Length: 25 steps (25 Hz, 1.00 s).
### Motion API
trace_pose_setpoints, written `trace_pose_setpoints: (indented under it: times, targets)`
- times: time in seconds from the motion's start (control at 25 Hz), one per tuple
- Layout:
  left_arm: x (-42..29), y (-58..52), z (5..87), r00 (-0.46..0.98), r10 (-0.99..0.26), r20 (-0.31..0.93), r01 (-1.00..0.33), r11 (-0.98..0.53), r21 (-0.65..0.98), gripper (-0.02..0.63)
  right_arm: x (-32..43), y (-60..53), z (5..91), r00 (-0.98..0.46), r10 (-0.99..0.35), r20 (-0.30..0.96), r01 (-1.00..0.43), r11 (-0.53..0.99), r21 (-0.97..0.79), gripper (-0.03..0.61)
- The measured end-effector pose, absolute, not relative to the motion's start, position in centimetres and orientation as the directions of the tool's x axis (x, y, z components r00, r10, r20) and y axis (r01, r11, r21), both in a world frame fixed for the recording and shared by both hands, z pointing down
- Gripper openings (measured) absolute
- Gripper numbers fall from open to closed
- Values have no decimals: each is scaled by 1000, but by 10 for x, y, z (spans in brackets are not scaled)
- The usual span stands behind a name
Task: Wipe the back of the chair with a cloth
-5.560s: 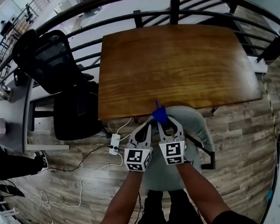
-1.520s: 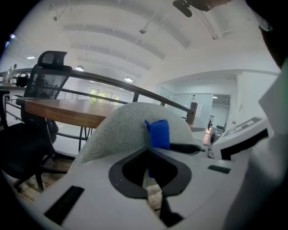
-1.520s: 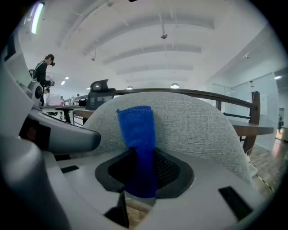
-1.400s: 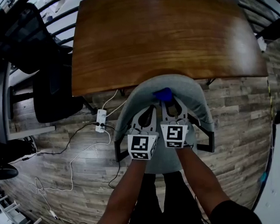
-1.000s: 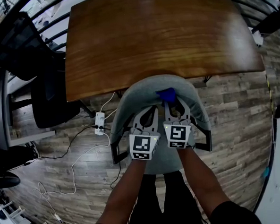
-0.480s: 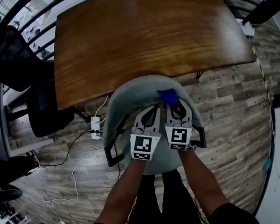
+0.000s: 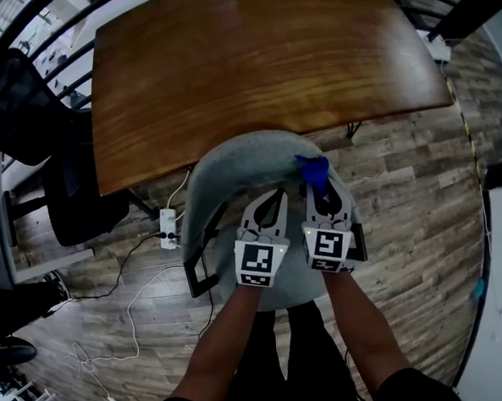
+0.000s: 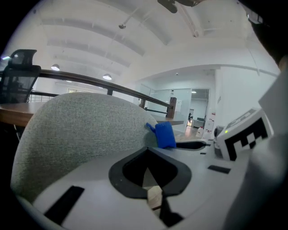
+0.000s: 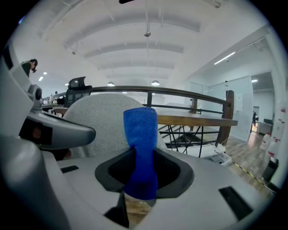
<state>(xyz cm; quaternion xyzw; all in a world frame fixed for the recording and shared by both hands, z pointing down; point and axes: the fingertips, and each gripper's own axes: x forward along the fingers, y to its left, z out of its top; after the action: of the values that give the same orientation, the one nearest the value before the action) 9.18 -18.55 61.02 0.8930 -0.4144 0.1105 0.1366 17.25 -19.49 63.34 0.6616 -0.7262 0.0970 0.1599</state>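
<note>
The bright blue cloth (image 7: 313,170) is pinched in the right gripper (image 7: 320,191), whose jaws are closed down on its lower part so the free end stands up past the tips. It sits at the right side of the rounded top edge of the grey fabric chair back (image 7: 232,167). From the right gripper view I can't tell whether the cloth (image 9: 141,148) is actually pressing on the chair back (image 9: 103,121) or only standing in front of it. The left gripper (image 7: 271,204) is just beside the right one, over the middle of the back, its jaws brought together with nothing between them. I can't make out whether its tips touch the fabric. The chair's seat is hidden under the back and my forearms. Compared with half a second ago, the cloth and right gripper have slid a little to the right along the rim. Beyond the chair is the brown wooden table (image 7: 260,68).
</note>
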Motion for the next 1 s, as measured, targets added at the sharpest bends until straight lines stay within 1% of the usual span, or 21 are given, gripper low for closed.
trace_pose_setpoints:
  times: [0.16, 0.28, 0.56, 0.76, 1.0]
  targets:
    - [63, -184, 615, 575, -754, 317, -815, -563, 140, 5, 139, -190, 617, -159, -936, 312, -982, 184, 51, 118]
    - [34, -183, 622, 522, -786, 330, -851, -507, 138, 5, 104, -188, 620, -239, -919, 313, -963, 265, 42, 118]
    - [-40, -172, 639, 401, -842, 360, -916, -368, 159, 5, 20, -175, 636, -421, -834, 357, -894, 448, -8, 118]
    - [-78, -150, 657, 325, -864, 385, -942, -263, 207, 5, -30, -165, 635, -547, -769, 332, -824, 564, -49, 118]
    - [-106, -128, 678, 254, -879, 403, -959, -175, 222, 5, -72, -161, 649, -633, -702, 326, -754, 655, -54, 118]
